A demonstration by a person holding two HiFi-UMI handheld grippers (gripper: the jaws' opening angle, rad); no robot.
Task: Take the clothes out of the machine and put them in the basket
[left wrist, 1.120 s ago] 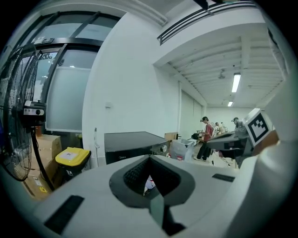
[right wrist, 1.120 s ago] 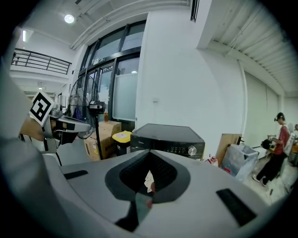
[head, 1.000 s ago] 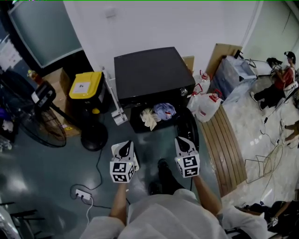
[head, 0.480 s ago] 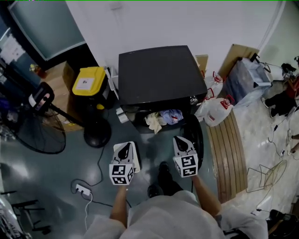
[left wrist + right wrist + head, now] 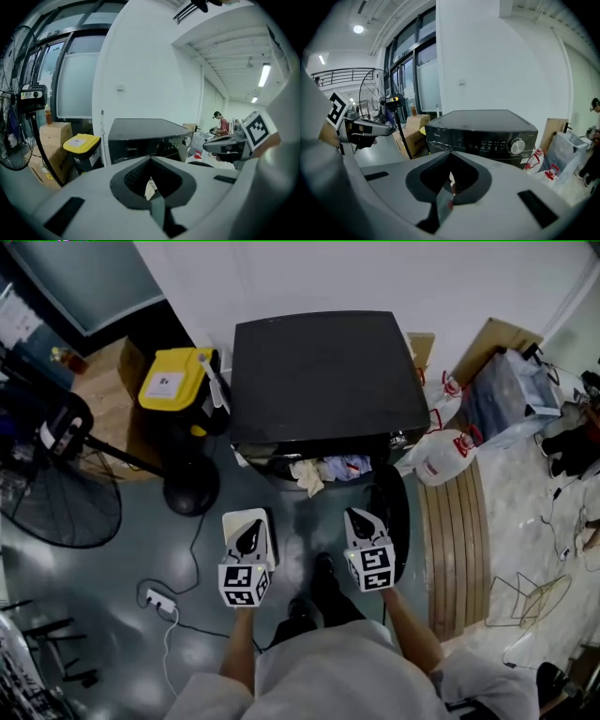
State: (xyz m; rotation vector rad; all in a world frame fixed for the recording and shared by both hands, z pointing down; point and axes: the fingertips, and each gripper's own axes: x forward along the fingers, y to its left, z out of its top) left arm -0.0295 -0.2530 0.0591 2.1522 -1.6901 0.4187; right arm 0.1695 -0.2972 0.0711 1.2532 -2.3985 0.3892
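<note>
Left gripper [image 5: 249, 536], right gripper [image 5: 360, 523]: jaws together, nothing held. Held side by side, aimed at machine [image 5: 323, 371], likely lining up for reach. Clothes [image 5: 328, 470] bunched at machine's near front, apart from both tips, untouched. Basket not identifiable.

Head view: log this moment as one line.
left claw: shut, empty | right claw: shut, empty | clothes: at washing machine front, untouched | stage: pre-grasp

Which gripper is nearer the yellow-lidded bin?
Left. In the head view the left gripper sits below and right of the yellow-lidded bin; the right gripper is farther right.
</note>
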